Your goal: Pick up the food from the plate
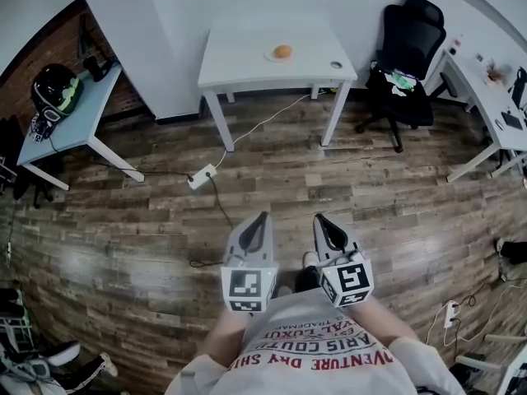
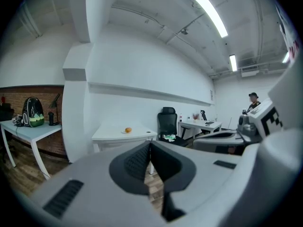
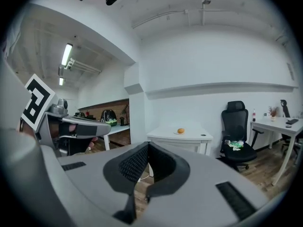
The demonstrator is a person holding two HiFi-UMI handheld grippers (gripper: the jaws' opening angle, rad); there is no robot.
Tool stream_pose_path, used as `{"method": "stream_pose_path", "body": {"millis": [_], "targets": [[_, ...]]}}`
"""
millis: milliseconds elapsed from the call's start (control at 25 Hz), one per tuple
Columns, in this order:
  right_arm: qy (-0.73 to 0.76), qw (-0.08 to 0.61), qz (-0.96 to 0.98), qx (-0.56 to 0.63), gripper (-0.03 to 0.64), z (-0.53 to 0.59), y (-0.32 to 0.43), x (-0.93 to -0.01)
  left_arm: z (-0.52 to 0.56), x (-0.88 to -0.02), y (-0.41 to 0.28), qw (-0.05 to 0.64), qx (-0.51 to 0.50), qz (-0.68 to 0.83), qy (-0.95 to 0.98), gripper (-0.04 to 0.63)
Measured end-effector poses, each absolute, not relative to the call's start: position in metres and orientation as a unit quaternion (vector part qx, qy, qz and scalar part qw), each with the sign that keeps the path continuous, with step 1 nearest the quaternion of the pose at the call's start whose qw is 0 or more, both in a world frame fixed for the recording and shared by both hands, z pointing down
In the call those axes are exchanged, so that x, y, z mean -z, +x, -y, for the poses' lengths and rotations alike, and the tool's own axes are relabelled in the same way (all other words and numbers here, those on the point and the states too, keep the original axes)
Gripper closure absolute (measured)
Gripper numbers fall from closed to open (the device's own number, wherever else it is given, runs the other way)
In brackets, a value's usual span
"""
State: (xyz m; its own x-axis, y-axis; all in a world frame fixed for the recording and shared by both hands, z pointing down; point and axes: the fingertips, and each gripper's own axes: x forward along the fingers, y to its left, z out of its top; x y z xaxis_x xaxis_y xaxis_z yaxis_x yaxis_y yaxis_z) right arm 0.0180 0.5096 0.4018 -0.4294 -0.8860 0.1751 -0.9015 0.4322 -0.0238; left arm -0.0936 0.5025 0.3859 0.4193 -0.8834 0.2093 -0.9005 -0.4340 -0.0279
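Observation:
An orange round piece of food (image 1: 282, 51) lies on a small white plate (image 1: 271, 56) on the white table (image 1: 247, 64) across the room; the food (image 2: 128, 130) and the same food (image 3: 181, 130) show small and far off in both gripper views. My left gripper (image 1: 264, 215) and right gripper (image 1: 317, 217) are held side by side close to my body, over the wooden floor, far from the table. Both are shut with nothing between the jaws: left gripper (image 2: 150, 143), right gripper (image 3: 147, 144).
A black office chair (image 1: 406, 48) stands right of the table. A white desk (image 1: 494, 105) lies at the far right, a blue-topped desk (image 1: 70, 113) with a helmet (image 1: 54, 87) at the left. A power strip and cable (image 1: 202, 176) lie on the floor before the table.

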Motion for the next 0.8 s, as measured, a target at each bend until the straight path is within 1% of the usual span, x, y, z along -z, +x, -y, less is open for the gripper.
{"method": "stream_pose_path", "body": {"millis": [360, 600, 800], "targets": [[0.537, 0.077, 0.837, -0.064, 0.606, -0.495, 0.026, -0.416, -0.490, -0.394, -0.092, 0.059, -0.091, 0.530, 0.841, 0.588], [0.534, 0.069, 0.840, -0.073, 0.606, -0.443, 0.038, -0.424, -0.449, -0.401, -0.085, 0.057, -0.104, 0.539, 0.834, 0.588], [0.552, 0.052, 0.828, -0.083, 0.606, -0.382, 0.065, -0.416, -0.395, -0.389, -0.074, 0.075, -0.072, 0.546, 0.832, 0.588]]}}
